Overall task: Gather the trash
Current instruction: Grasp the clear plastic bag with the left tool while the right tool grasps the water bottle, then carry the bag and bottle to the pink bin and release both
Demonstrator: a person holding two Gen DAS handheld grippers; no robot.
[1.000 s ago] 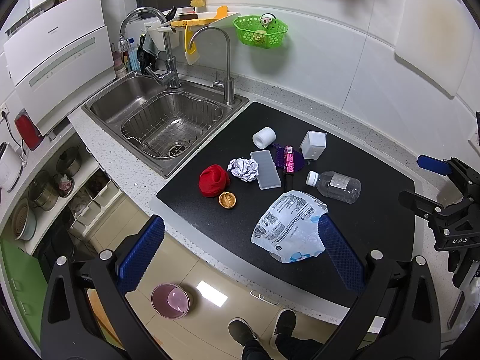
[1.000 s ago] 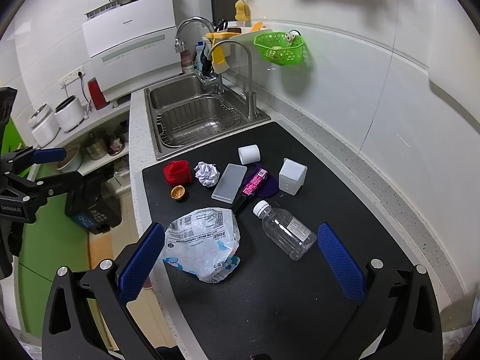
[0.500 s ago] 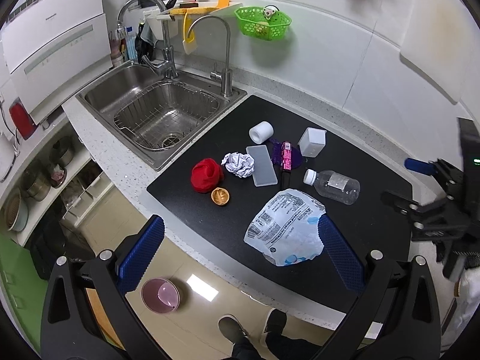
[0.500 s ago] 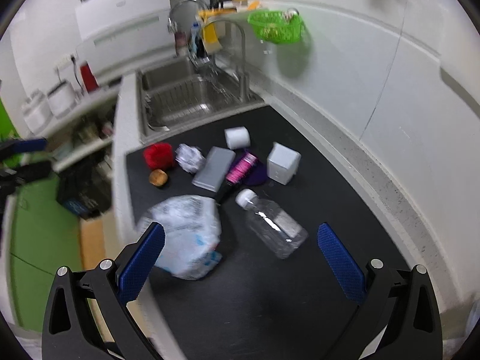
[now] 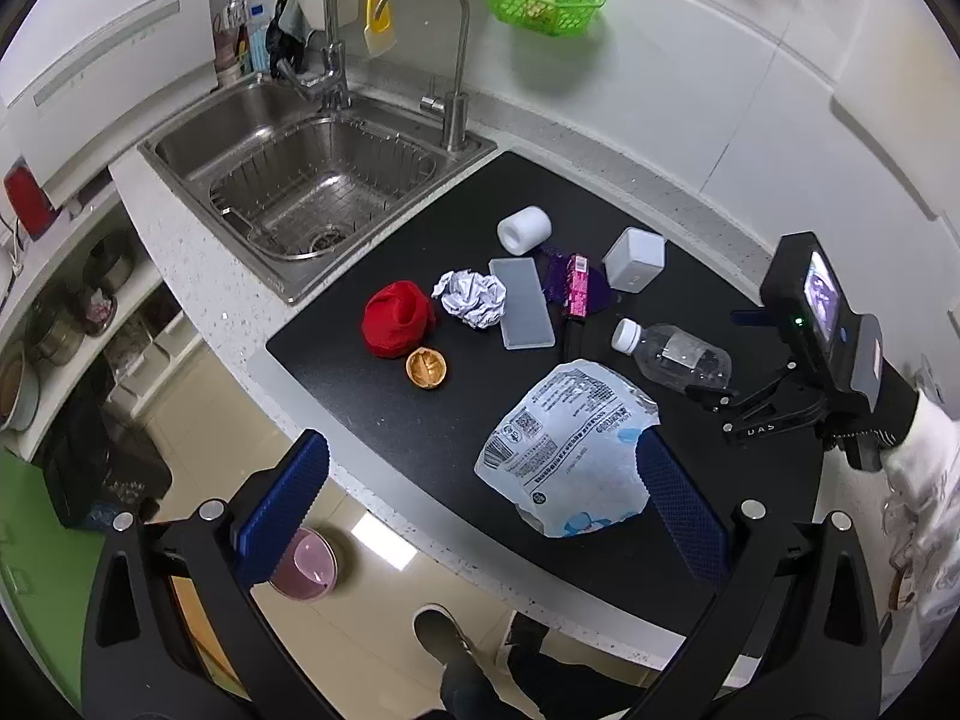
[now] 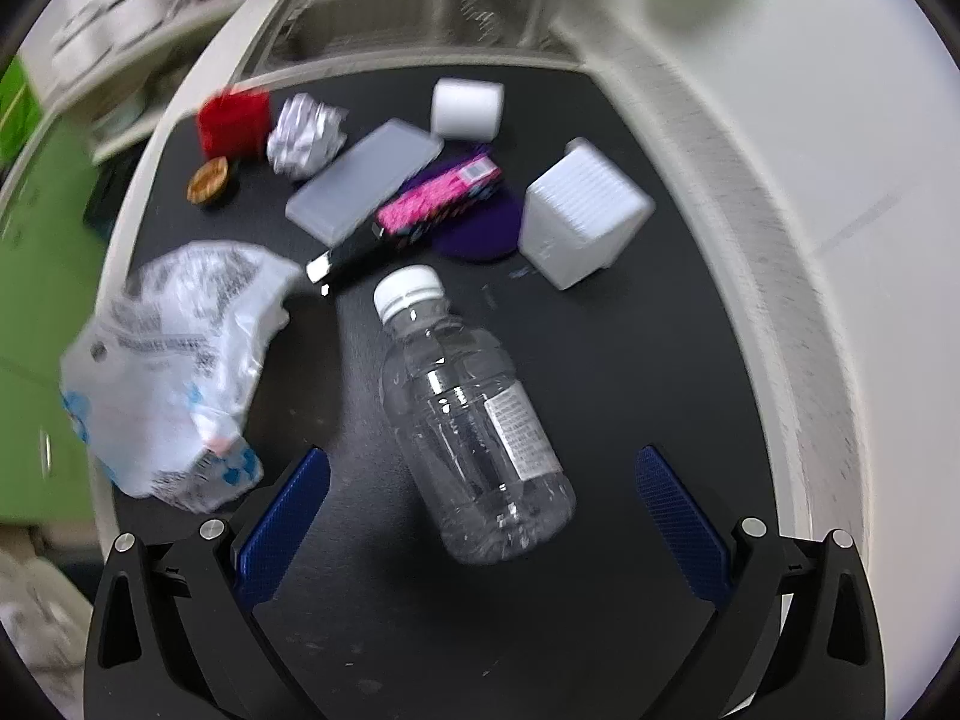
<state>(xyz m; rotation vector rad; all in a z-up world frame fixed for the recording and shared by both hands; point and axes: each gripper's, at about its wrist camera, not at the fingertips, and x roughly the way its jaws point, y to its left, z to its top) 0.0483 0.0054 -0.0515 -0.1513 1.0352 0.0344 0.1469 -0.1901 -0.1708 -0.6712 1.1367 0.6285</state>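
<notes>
- Nothing collected yet, as far as I can judge: all the trash lies loose on the black worktop (image 5: 384, 396), no bin in view.
- Right gripper (image 6: 480, 501) fingers spread wide, empty, one either side of the clear bottle (image 6: 474, 426), low over it but not touching. Right view is motion-blurred.
- Left gripper (image 5: 477, 495) fingers also wide open, empty, hanging off the worktop's front edge; the right-hand finger overlaps the plastic bag (image 5: 570, 450) in the picture, contact can't be told.
- Bottle lies on its side near the right part of the worktop. In the right view its long axis runs from the white cap (image 6: 408, 291) at upper left to the base at lower right, so the cap points away from the gripper, toward the pink wrapper (image 6: 441, 198).
- Bottle's axis is skewed to the finger line, not square to it.
- Bag sits crumpled and flat, just left of the bottle, at the front edge.
- Left to do: bottle, bag, paper ball (image 5: 471, 300), red cloth (image 5: 396, 318), nutshell (image 5: 426, 367), wrapper. White roll (image 5: 524, 230), white cube (image 5: 635, 258) and flat tray (image 5: 521, 303) may or may not count as trash.
- Likely first target: bottle.
</notes>
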